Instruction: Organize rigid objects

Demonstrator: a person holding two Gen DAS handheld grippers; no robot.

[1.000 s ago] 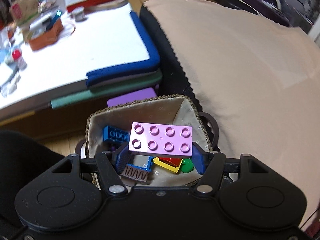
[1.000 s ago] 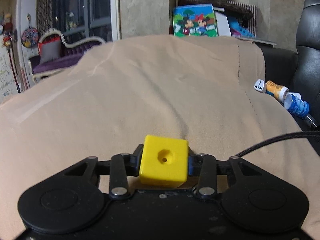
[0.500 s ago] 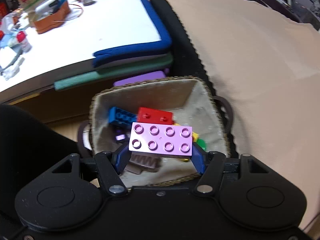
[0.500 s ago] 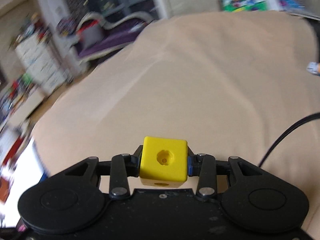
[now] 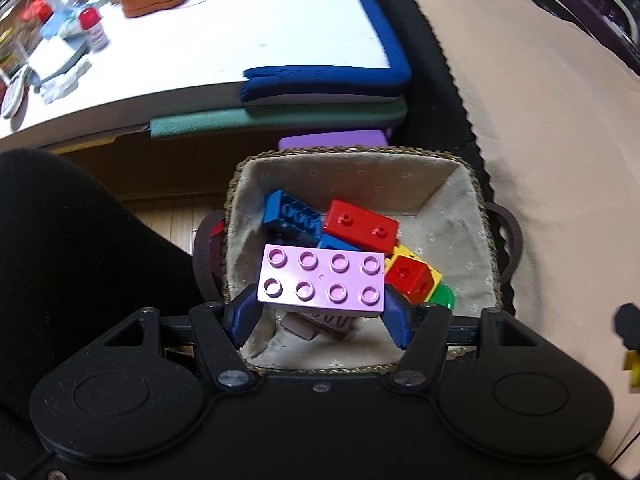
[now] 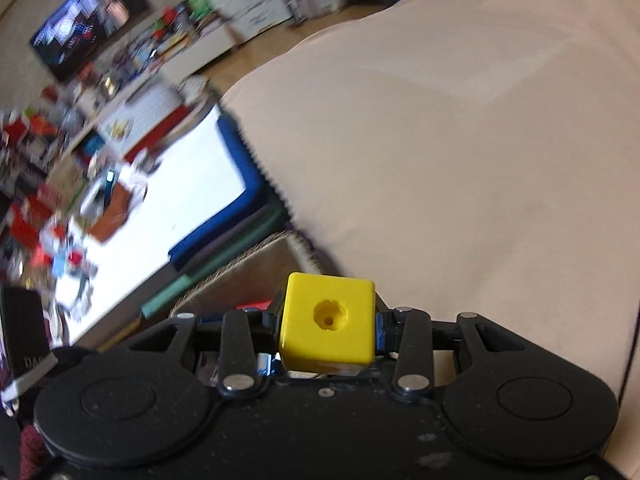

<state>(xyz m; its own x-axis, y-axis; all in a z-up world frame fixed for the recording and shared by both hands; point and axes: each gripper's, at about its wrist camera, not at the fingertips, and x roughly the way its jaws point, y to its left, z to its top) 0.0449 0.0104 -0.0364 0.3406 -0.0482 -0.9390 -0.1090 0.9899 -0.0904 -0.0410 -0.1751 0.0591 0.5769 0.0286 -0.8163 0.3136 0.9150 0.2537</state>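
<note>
The left gripper [image 5: 322, 312] hangs over the basket [image 5: 456, 184], its blue fingers [image 5: 240, 314] about half spread and clamped on the two short ends of a pink plate [image 5: 322, 280], studs up, which sits right above the pile inside. Down in the basket lie a blue brick [image 5: 290, 214], a red brick [image 5: 362, 226], a red cube [image 5: 408, 278] against a yellow piece, a bit of green at the right wall and a brownish part under the plate. The right gripper [image 6: 327, 330] has its jaws closed narrow on a yellow cube [image 6: 327, 322], gripped by its side faces with the hole facing the camera; it hangs over the beige cover [image 6: 480, 160] with the basket's rim only just showing below it, and that view is smeared. From where I stand the trouble looks likely at the drop: the plate is wide, so if it goes down flat it may bridge the heap, perch on the red brick and tip toward the near rim rather than settle. The basket stands on the floor between the table [image 5: 240, 32] and the cover, and a nudge from the gripper body could shove it. The two grippers are close, the right one's tip already showing at the edge of the left view, so they may knock together over the opening, and a jolt could shake the cube loose onto the cover instead.
</note>
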